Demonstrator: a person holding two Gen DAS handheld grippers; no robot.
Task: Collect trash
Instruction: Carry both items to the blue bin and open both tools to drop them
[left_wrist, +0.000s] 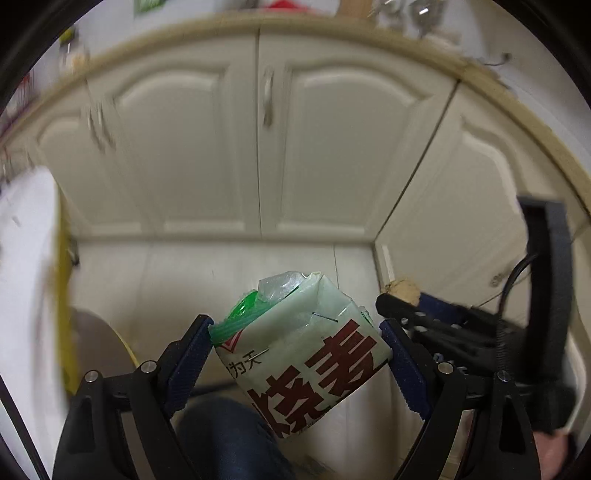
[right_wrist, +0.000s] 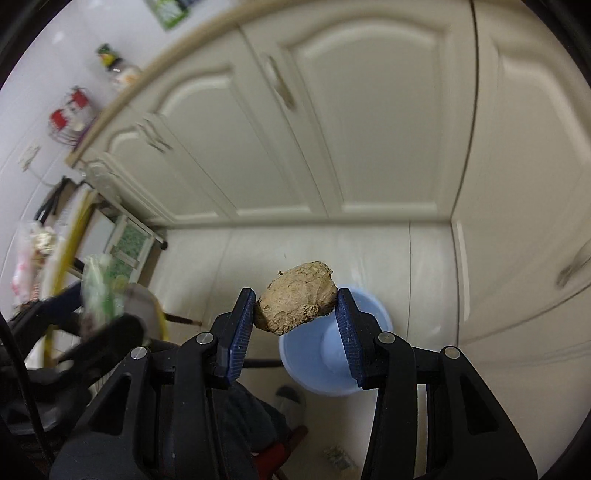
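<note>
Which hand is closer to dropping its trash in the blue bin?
The right. Its gripper holds the lumpy brown ginger-like piece directly over the light-blue plastic bin. The left gripper, holding the pale-green printed package, shows no bin.

We note a home kitchen: cream base cabinet doors (left_wrist: 207, 147) w/ handles, worktop edge (right_wrist: 155, 70) above, tiled floor (right_wrist: 424, 258).

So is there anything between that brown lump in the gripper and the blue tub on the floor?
Nothing visible. In the right wrist view the brown lump sits clamped in the right gripper, and the blue tub lies open on the floor just beyond it, with only bare floor and air between them.
</note>
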